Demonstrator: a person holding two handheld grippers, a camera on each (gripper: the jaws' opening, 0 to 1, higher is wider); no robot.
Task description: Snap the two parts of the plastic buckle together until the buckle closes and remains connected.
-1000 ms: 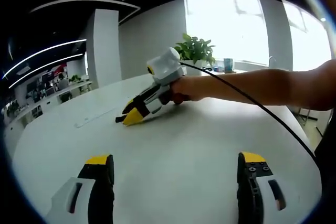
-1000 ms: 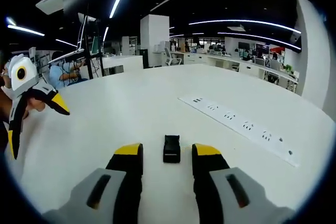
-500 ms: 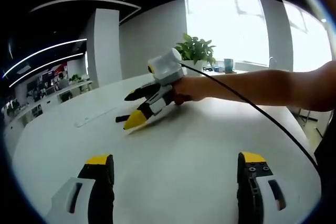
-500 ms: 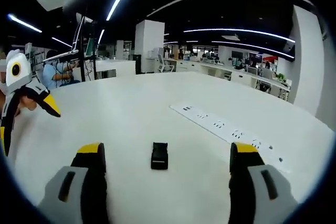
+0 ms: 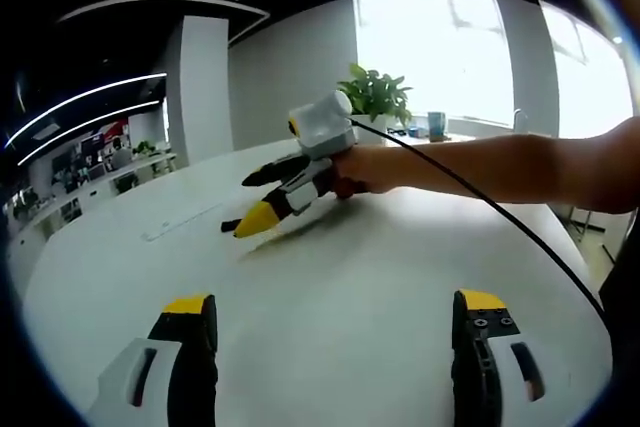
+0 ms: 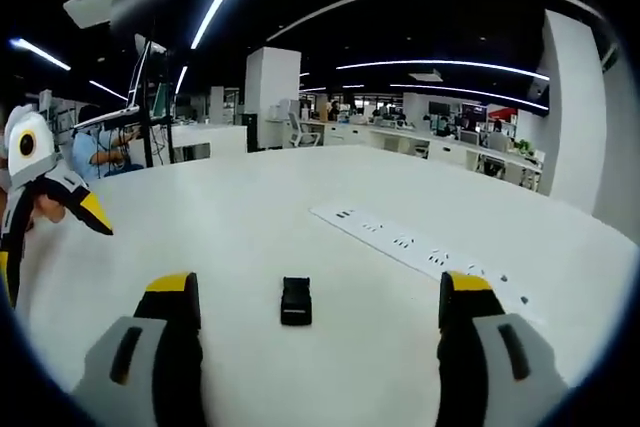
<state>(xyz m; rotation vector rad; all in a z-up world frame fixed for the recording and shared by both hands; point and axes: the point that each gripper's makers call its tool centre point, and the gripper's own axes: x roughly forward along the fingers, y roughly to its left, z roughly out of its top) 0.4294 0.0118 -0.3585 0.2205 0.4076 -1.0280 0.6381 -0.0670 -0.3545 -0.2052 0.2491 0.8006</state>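
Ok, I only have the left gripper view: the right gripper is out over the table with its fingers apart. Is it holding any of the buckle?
Observer: No. In the right gripper view the black buckle lies on the white table, ahead of the right gripper and untouched.
Operator: Is it lined up for a grasp?
Observer: Roughly. It sits about centred between the lines of the two open fingers.
Operator: Is it one piece or two?
Observer: It looks like one compact black block. It is too small to tell whether it is latched.
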